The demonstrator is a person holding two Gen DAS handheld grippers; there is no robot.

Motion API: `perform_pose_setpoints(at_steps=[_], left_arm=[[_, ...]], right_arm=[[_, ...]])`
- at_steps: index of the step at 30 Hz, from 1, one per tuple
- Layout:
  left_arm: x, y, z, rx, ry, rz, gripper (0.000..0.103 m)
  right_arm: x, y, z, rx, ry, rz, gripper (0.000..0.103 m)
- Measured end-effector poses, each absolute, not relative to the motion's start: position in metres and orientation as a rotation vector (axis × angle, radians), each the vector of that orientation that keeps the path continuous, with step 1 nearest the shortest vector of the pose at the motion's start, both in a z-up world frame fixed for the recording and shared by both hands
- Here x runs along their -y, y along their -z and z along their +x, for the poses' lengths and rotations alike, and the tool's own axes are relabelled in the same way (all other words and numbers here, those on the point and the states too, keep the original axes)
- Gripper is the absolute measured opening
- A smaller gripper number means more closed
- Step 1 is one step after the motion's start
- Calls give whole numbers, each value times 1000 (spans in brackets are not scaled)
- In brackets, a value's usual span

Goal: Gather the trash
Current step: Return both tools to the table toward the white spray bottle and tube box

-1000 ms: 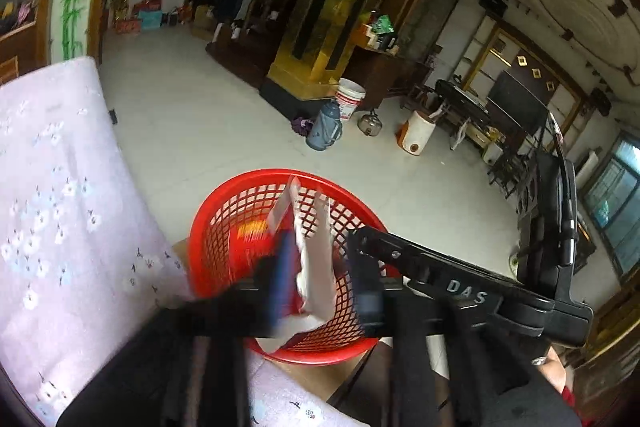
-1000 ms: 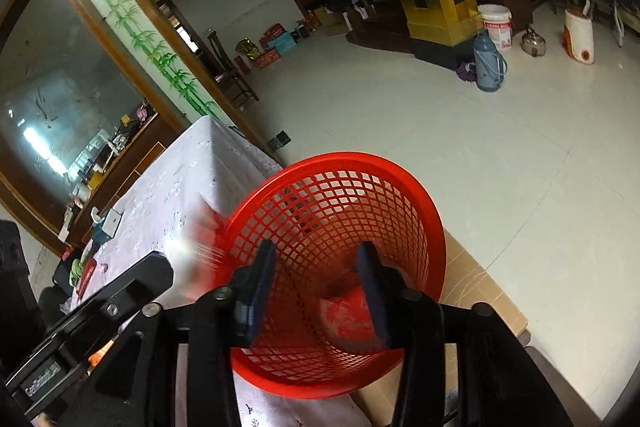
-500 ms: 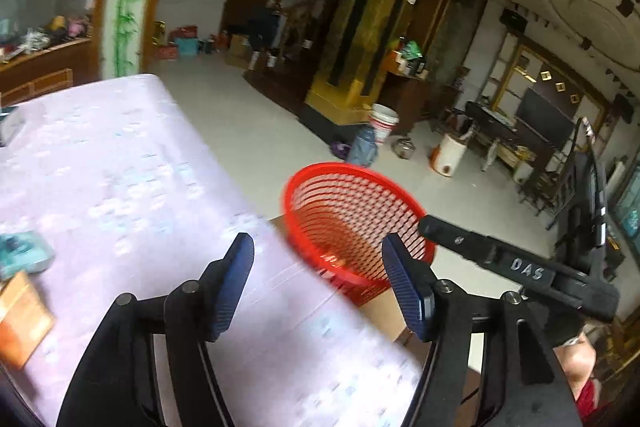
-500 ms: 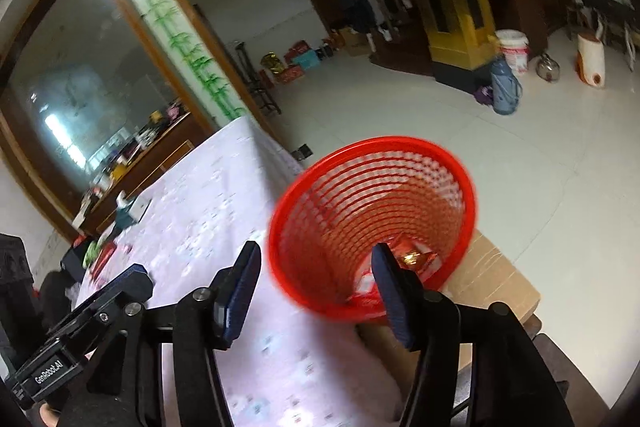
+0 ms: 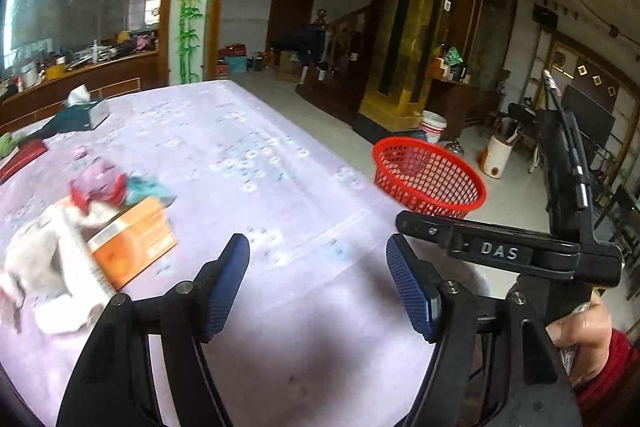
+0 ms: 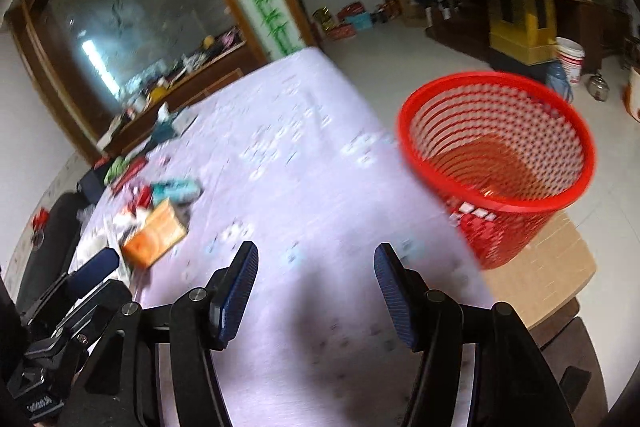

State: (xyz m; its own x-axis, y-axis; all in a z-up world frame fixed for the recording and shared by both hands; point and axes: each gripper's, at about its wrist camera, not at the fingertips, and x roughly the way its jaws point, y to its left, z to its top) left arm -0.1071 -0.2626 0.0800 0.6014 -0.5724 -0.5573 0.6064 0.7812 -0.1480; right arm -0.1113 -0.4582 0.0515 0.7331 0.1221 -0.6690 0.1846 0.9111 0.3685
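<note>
Since the trash pile sits at the left of the purple flowered tablecloth, well apart from the red mesh basket, the step in hand looks like the reach for the next pick. The pile holds an orange carton on its near-right side, crumpled white paper to its left, and a pink and red wrapper plus something teal just behind; blur hides finer detail.

The basket stands off the table's right edge on a brown cardboard box, rim up, with some scraps visible at the bottom through the mesh.

Left gripper: jaws spread wide, nothing between them, over bare cloth near the table's near edge. Right gripper: likewise wide and empty, pointing between pile and basket.

How I'd do it:
- Left takes the carton first, as it's the nearest and most rigid piece. Straddle its short width and close on the flat faces.
- Paper is soft, so pinch low into the bulk, not a loose corner, or it will trail.
- Lift clear before swinging right, so nothing drags the cloth.
- Release only once over the basket's rim; it's light mesh perched on a box, so don't bump it.

A tissue box stands at the far left; probably not trash, so leave it.
</note>
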Motion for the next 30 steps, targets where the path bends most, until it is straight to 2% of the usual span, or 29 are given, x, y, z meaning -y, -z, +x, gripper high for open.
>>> perform_pose_setpoints(at_steps=[15, 30], left_arm=[[179, -81, -126, -594, 553, -17, 70], [50, -84, -117, -574, 290, -142, 70]], right_arm=[[418, -46, -105, -798, -16, 385, 65], [332, -40, -86, -866, -204, 266, 65]])
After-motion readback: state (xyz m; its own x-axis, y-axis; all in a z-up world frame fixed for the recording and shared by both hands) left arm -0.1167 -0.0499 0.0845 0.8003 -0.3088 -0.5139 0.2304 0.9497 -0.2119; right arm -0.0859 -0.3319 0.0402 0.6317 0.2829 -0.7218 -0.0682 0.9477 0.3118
